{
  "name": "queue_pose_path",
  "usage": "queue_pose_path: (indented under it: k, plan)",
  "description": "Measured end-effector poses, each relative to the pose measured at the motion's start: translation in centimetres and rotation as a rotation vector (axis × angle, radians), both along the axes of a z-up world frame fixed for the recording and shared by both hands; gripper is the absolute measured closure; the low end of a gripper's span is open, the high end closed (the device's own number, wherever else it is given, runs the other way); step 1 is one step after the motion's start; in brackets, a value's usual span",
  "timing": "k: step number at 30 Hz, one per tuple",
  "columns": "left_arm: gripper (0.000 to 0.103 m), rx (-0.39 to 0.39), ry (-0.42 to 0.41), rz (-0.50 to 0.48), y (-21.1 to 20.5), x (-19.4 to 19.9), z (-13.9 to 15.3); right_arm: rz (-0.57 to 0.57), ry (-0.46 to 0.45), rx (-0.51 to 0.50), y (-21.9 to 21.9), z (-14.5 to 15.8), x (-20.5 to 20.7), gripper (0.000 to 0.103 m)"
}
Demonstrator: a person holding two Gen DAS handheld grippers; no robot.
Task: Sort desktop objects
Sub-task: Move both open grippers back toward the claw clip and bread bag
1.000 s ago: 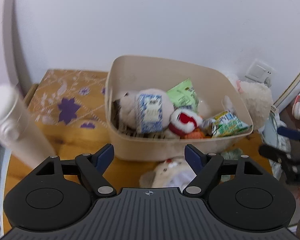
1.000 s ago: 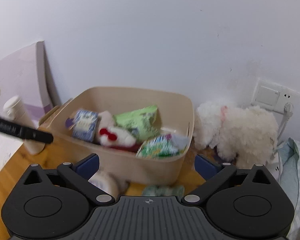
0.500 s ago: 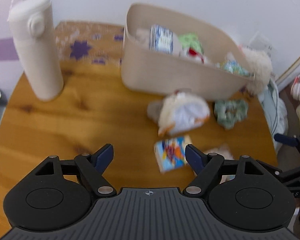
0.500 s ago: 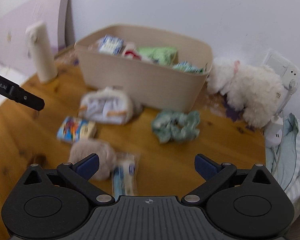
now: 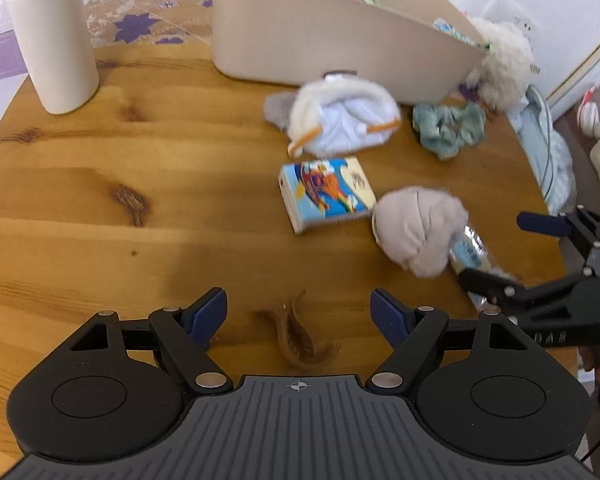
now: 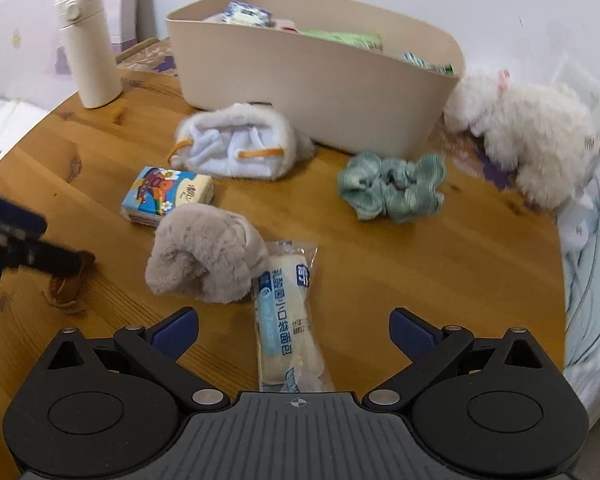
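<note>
A beige bin [image 5: 320,40] [image 6: 312,76] holding several packets and toys stands at the back of the round wooden table. In front of it lie a white plush pouch [image 5: 340,116] [image 6: 236,144], a colourful tissue pack [image 5: 326,192] [image 6: 166,196], a grey plush [image 5: 418,228] [image 6: 206,256], a green scrunchie [image 5: 448,128] [image 6: 392,188] and a wrapped bread packet [image 6: 288,320] [image 5: 470,248]. A brown hair clip [image 5: 300,336] [image 6: 66,288] lies between my open left gripper's [image 5: 299,312] fingers. My right gripper [image 6: 294,324] is open and empty over the bread packet.
A cream flask [image 5: 50,36] [image 6: 88,46] stands at the back left. A white fluffy toy [image 6: 532,132] [image 5: 504,64] sits right of the bin by the table's edge. Cloth and cables [image 6: 592,264] hang off the right side.
Both grippers have pulled back from the bin and tilted down toward the table. The loose objects in front of the bin have come into view and are closer now.
</note>
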State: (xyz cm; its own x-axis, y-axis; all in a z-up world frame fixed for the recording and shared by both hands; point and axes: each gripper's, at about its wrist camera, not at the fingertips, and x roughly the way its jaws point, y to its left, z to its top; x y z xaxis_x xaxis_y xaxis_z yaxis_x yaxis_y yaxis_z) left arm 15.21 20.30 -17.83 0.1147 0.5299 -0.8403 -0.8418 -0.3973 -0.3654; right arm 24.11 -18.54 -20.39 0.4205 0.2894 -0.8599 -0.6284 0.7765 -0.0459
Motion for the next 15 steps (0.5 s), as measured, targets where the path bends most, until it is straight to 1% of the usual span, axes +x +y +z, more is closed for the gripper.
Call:
queue_pose_path:
  k: [9,12,15]
  plan:
    - [0.023,-0.088,-0.002,0.005,0.5,0.5,-2.1,-0.103,0.076,0.0,-0.2,-1.9,1.0,0.0]
    - [0.023,-0.089,0.025,-0.009,0.7,0.8,-2.1,-0.126,0.1,-0.001,-0.3,-2.4,1.2,0.0]
    - [0.023,-0.099,0.043,-0.023,1.0,1.1,-2.1,-0.125,0.12,-0.027,-0.2,-3.1,1.3,0.0]
